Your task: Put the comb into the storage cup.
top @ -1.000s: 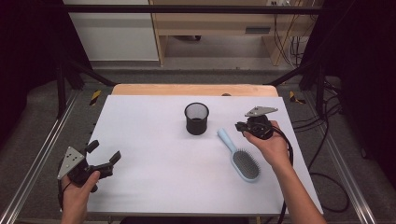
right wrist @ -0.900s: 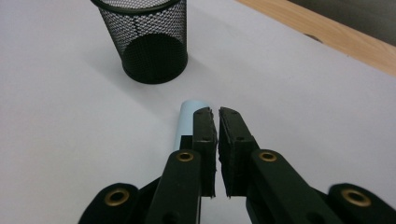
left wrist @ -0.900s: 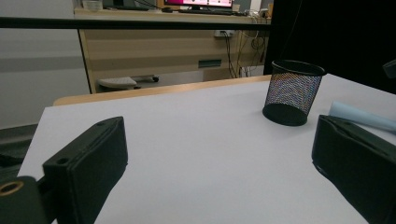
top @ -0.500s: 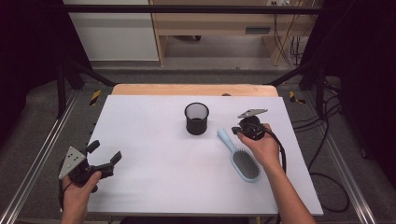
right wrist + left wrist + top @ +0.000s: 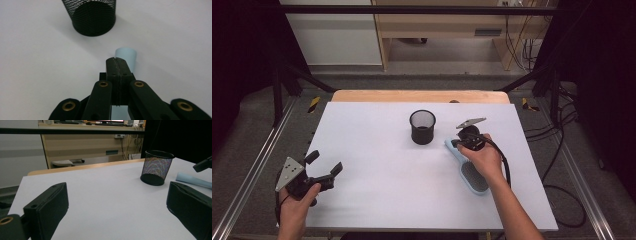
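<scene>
We see the white tabletop (image 5: 377,165) carrying a pale blue hairbrush (image 5: 473,176) right of centre. It lies flat, its long axis running diagonally: the bristled head toward the person's side, the handle end pointing away toward the black mesh cup (image 5: 422,127), which stands upright just beyond it. The right claw (image 5: 455,143) hangs over the tip of that handle with its jaws pressed together, nothing between them; in the right gripper view (image 5: 117,62) the handle's rounded end shows just past the closed tips. Whether they touch it, we cannot tell. The left claw (image 5: 323,166) sits at the tabletop's near left corner, jaws spread wide and empty.
</scene>
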The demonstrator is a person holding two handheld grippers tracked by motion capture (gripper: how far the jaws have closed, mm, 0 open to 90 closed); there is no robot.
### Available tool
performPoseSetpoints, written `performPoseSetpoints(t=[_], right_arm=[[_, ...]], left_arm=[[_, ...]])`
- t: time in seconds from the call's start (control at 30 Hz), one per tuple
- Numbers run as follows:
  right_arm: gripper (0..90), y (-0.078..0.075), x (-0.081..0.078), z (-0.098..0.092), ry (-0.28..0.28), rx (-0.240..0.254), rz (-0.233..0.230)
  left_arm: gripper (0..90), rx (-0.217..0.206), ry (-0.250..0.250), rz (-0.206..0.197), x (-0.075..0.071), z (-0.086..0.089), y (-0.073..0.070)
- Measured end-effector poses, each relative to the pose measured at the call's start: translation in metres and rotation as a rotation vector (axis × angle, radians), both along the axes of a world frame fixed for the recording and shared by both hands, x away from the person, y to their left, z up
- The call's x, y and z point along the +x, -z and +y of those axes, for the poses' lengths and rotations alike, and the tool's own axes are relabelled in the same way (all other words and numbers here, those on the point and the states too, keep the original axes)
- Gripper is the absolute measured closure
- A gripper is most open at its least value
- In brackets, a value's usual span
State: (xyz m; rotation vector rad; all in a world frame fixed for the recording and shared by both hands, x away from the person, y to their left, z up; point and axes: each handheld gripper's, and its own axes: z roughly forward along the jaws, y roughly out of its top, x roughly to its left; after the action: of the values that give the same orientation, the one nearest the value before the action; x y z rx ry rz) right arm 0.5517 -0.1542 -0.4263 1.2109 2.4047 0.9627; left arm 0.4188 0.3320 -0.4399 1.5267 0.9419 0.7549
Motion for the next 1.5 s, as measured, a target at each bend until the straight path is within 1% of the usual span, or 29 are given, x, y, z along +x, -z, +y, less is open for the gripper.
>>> performPoseSetpoints(t=[0.03,0.07,0.1,0.33,0.4,0.43,0.47,0.53,0.57,0.6,0.67,0.73,0.83,0.9,0.93,0.97,1.0,1.03,1.07,1.1,1.17,1.2,1.27,1.3,1.33,1.37,1.4,1.47,1.5], right_arm=[[90.0,0.002,0.0,0.005,-0.016,-0.01,0.011],[90.0,0.002,0.0,0.005,-0.016,-0.01,0.011],[90.0,0.005,0.001,0.009,-0.031,-0.036,0.024],[90.0,0.011,0.005,0.02,-0.029,-0.071,0.069],[90.0,0.014,0.007,0.023,-0.033,-0.11,0.092],[90.0,0.014,0.007,0.023,-0.033,-0.11,0.092],[90.0,0.015,0.01,0.024,-0.033,-0.131,0.087],[90.0,0.015,0.011,0.024,-0.033,-0.135,0.094],[90.0,0.016,0.013,0.025,-0.035,-0.157,0.099],[90.0,0.017,0.014,0.025,-0.042,-0.163,0.1],[90.0,0.018,0.015,0.025,-0.038,-0.17,0.101],[90.0,0.017,0.016,0.023,-0.024,-0.168,0.08],[90.0,0.018,0.018,0.023,-0.025,-0.177,0.07],[90.0,0.02,0.02,0.023,-0.027,-0.172,0.095],[90.0,0.02,0.02,0.023,-0.027,-0.172,0.095],[90.0,0.022,0.02,0.023,-0.03,-0.182,0.101],[90.0,0.026,0.022,0.022,-0.028,-0.23,0.105],[90.0,0.028,0.023,0.02,-0.022,-0.245,0.111],[90.0,0.028,0.023,0.02,-0.022,-0.245,0.111],[90.0,0.028,0.026,0.014,-0.004,-0.216,0.111],[90.0,0.026,0.027,0.011,0.007,-0.22,0.108],[90.0,0.026,0.029,0.004,0.03,-0.222,0.113],[90.0,0.026,0.03,-0.001,0.036,-0.219,0.115],[90.0,0.026,0.03,-0.005,0.05,-0.215,0.119],[90.0,0.025,0.031,-0.014,0.073,-0.207,0.123],[90.0,0.025,0.031,-0.014,0.073,-0.207,0.123],[90.0,0.025,0.031,-0.023,0.09,-0.208,0.118],[90.0,0.025,0.031,-0.027,0.099,-0.208,0.12],[90.0,0.025,0.03,-0.034,0.107,-0.206,0.115]], left_arm=[[4.0,0.002,-0.007,-0.001,0.0,0.001,0.0],[4.0,0.002,-0.007,-0.001,0.0,0.001,0.0],[4.1,0.002,-0.007,-0.001,0.0,0.001,0.0],[4.5,-0.002,-0.01,0.003,0.0,0.003,0.0],[4.6,-0.002,-0.01,0.003,0.0,0.003,0.0],[4.6,-0.001,-0.009,0.003,0.0,0.002,0.0],[4.5,0.0,-0.008,0.003,0.0,0.002,0.0],[4.6,0.001,-0.006,0.004,0.0,0.002,0.0],[4.6,0.001,-0.006,0.005,0.0,0.002,0.0],[4.6,0.0,-0.006,0.005,0.0,0.002,0.0],[4.7,-0.002,-0.004,0.005,0.0,0.002,0.0],[4.7,-0.003,-0.006,0.005,0.0,0.002,0.0],[4.7,-0.001,-0.007,0.006,0.001,0.003,0.0],[4.7,-0.001,-0.008,0.005,0.0,0.003,0.0],[4.7,-0.001,-0.008,0.005,0.0,0.003,0.0],[4.7,0.0,-0.007,0.005,0.0,0.003,0.0],[4.7,0.0,-0.006,0.006,0.001,0.003,0.0],[4.7,0.001,-0.006,0.006,0.001,0.003,0.0],[4.7,0.001,-0.006,0.006,0.001,0.003,0.0],[4.7,0.0,-0.006,0.005,0.001,0.003,0.0],[4.7,-0.001,-0.006,0.006,0.001,0.003,0.0],[4.7,-0.001,-0.007,0.007,0.001,0.003,0.0],[4.7,0.0,-0.006,0.007,0.001,0.003,0.0],[4.7,0.002,-0.004,0.009,0.001,0.003,0.0],[4.7,0.002,0.003,0.01,0.001,0.002,0.001],[4.7,0.004,0.003,0.011,0.001,0.002,0.001],[4.7,0.006,0.004,0.011,0.001,0.002,0.001],[4.7,0.007,0.004,0.011,0.001,0.002,0.001],[4.7,0.008,0.005,0.011,0.001,0.002,0.001]])
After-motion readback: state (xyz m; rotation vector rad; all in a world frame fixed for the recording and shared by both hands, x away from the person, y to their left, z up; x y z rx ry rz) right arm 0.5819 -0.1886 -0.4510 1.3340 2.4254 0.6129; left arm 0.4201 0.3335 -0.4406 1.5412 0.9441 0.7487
